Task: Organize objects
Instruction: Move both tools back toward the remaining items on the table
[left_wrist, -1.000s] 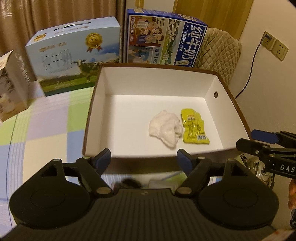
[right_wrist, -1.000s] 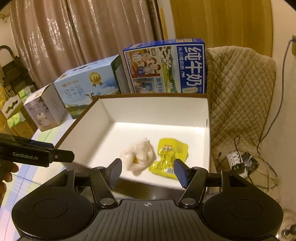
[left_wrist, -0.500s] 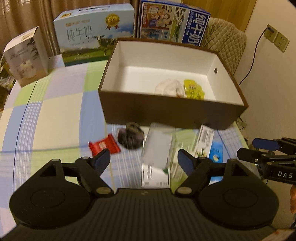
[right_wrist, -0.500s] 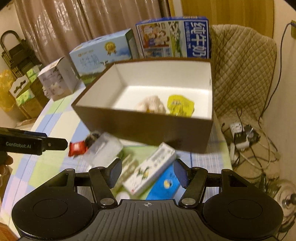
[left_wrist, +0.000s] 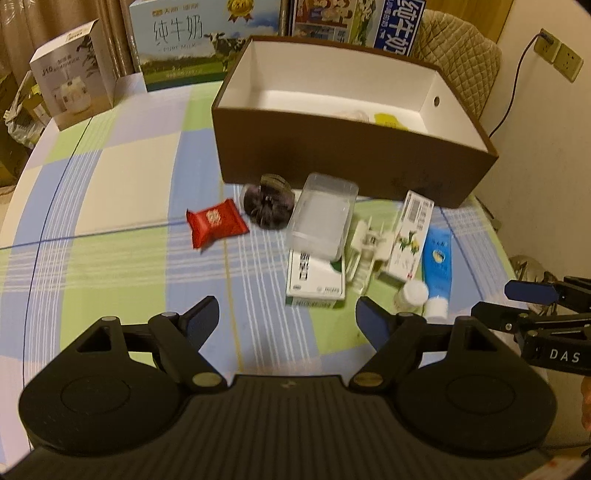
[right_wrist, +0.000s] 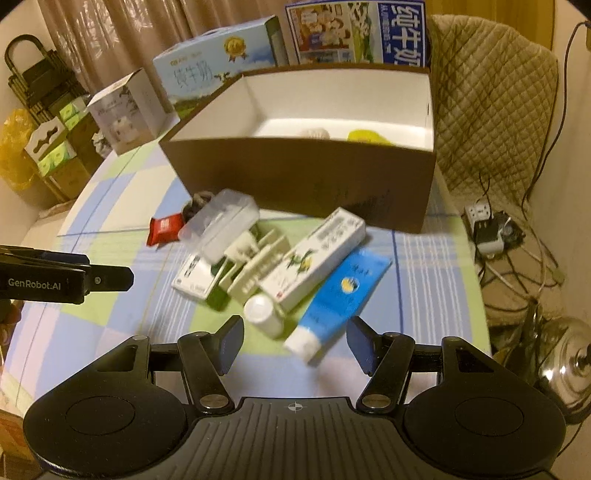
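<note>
Where the right wrist view takes in floor cables, only table is seen by the left. Ahead of both wide-open, empty grippers, the brown box holds a white wad and yellow packet; the blue tube lies nearest the right.
</note>
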